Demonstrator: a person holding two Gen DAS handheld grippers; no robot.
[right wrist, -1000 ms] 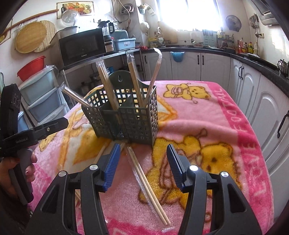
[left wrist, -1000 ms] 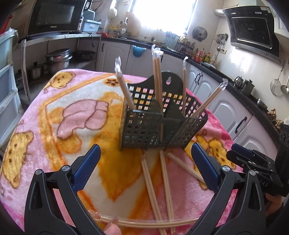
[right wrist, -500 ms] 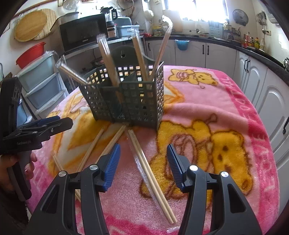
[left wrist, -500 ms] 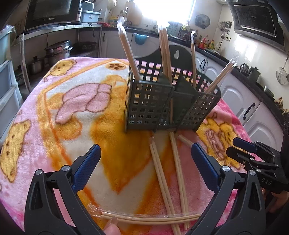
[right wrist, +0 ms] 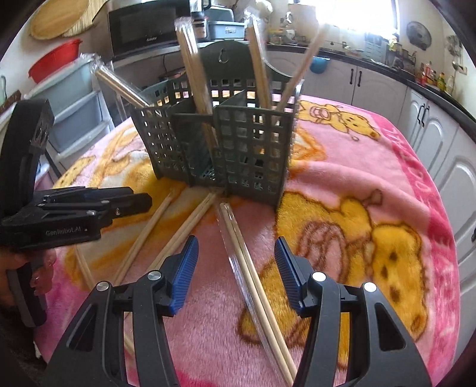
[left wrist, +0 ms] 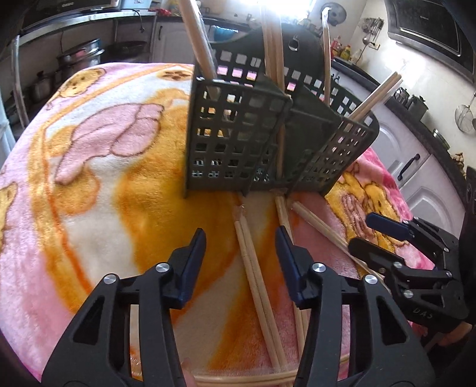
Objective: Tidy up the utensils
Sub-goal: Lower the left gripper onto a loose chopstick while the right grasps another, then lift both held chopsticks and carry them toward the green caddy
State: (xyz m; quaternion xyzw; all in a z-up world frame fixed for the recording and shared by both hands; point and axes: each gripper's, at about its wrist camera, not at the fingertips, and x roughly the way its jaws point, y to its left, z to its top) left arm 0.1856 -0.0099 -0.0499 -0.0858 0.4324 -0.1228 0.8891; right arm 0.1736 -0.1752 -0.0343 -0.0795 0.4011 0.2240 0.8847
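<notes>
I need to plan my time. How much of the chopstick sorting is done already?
Done: several wrapped chopstick pairs stand in the grey caddy.
In hand: nothing yet. The left tongs have just been closing around a loose pair without pinching it; the right tongs hang open over another pair.
Left: at least four pairs on the blanket.

"Genrobot.AI" on the left gripper (right wrist: 131, 204) body, "DAS" on the right gripper (left wrist: 367, 232) body, "Galanz" on the microwave (right wrist: 142, 26)

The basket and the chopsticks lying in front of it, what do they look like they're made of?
The basket looks like dark grey-green moulded plastic, matte, with a square-hole grid. The chopsticks look like pale bare wood or bamboo, and the pair nearest the right gripper seems to sit in a clear plastic sleeve that catches glare.
</notes>
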